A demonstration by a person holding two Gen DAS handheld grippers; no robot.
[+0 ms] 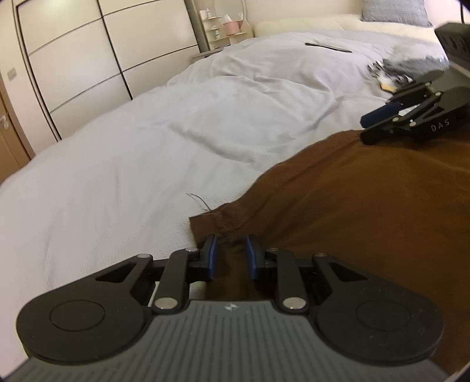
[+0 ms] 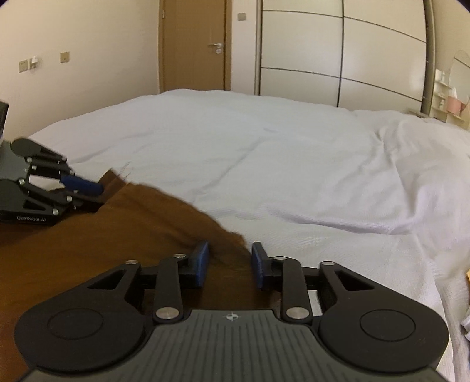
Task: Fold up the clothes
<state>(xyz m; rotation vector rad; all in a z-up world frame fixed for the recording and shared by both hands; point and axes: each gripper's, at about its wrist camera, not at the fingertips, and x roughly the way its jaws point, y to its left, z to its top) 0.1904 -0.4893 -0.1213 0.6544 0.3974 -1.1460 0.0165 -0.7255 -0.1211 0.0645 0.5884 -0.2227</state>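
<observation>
The brown garment lies on the white-covered bed with its far edge running between the grippers, one corner in the narrowly parted left gripper, the other in the wider-parted right gripper, neither visibly clamped.

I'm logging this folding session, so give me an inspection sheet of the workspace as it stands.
Surface: bed with white duvet, wrinkled.
Job's things: brown garment lying on the duvet, frayed threads at one corner.
Clutter: dark slim object on the far duvet; blurred patterned pile beyond the garment, contents unclear.
Grippers: left gripper and right gripper each open, fingers straddling an edge of the garment.
Cables: nothing seen.
Surroundings: white panelled wardrobe, wooden door, small shelf unit, grey pillow at the headboard end.
</observation>
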